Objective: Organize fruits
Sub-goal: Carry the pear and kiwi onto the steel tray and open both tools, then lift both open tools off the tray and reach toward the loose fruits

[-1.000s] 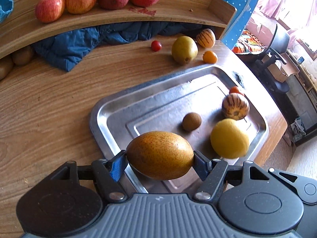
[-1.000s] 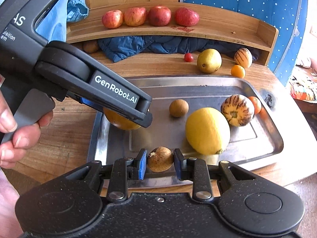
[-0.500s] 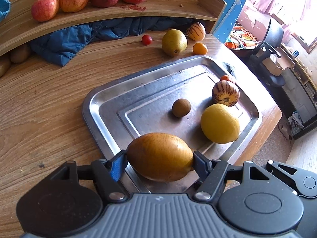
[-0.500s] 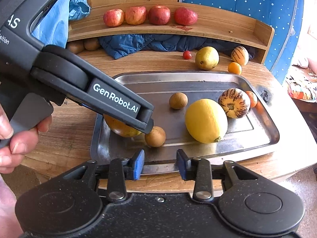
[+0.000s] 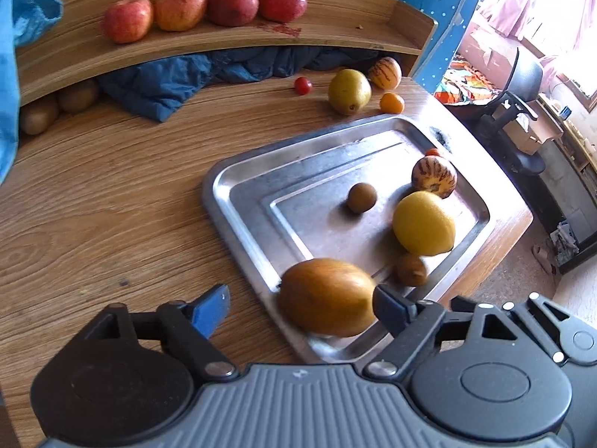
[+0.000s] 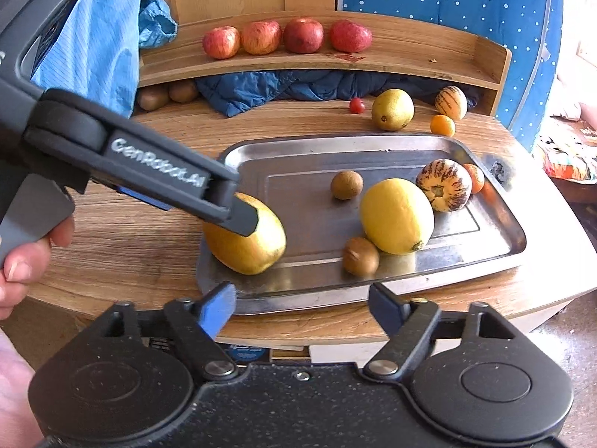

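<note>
Mango lies on tray between spread left tongs.

Bright daylight from right — fisheye-warped edges.

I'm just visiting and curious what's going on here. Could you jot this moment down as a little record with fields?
Setting: wooden table with a metal tray
On tray: orange-brown oval fruit, big yellow fruit, striped fruit, two small brown fruits, a small orange fruit
On shelf: four red apples
Beyond tray: yellow-green fruit, striped fruit, small orange and red ones
Left gripper: open, right finger beside the oval fruit
Right gripper: open, holding nothing
</note>
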The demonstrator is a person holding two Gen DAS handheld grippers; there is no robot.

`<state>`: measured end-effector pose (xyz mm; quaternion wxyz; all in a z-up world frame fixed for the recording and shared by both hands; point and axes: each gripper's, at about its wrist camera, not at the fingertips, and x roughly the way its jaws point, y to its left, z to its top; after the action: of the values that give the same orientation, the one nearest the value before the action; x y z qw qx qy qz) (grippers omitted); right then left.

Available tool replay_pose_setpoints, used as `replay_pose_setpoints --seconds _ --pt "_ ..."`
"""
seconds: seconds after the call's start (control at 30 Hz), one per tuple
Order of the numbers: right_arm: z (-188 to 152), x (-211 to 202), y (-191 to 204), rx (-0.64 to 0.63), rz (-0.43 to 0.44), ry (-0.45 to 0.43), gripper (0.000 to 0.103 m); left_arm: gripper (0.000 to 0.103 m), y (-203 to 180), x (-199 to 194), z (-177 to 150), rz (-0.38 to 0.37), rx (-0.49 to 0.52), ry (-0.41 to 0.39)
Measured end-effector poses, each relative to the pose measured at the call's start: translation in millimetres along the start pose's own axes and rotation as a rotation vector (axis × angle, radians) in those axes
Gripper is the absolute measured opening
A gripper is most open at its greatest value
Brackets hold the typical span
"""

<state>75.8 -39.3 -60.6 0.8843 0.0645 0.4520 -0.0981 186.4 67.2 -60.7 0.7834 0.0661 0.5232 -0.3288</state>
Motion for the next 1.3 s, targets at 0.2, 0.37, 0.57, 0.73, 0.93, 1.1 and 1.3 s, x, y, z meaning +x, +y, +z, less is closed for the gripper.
replay_pose_setpoints --seconds 0.2,0.37,0.57,0.73,0.93,1.1,1.3 --pt "-2 -6 2 0.01 0.02 0.01 0.095 0.098 19 -8 -12 0.069 -0.037 0.038" --pt "-2 -9 1 0.018 0.031 0.018 0.099 0.1 31 -11 -16 0.116 -0.071 0.063" --pt "1 -13 -1 0.02 0.031 0.001 0.101 0.102 33 -16 -15 0.147 -0.082 0.053" --pt "4 -19 -5 0.025 0.02 -0.027 0.102 0.102 28 -20 -8 0.153 -0.068 0.04" --pt "9 -24 -13 0.037 -0.004 -0.066 0.102 0.102 19 -21 4 0.159 -0.039 0.033" --pt "14 -20 -25 0.046 -0.031 -0.098 0.102 0.102 11 -11 16 0.156 -0.017 0.036" --pt "25 -13 -49 0.058 -0.076 -0.114 0.102 0.102 0 10 43 0.147 -0.009 0.043"
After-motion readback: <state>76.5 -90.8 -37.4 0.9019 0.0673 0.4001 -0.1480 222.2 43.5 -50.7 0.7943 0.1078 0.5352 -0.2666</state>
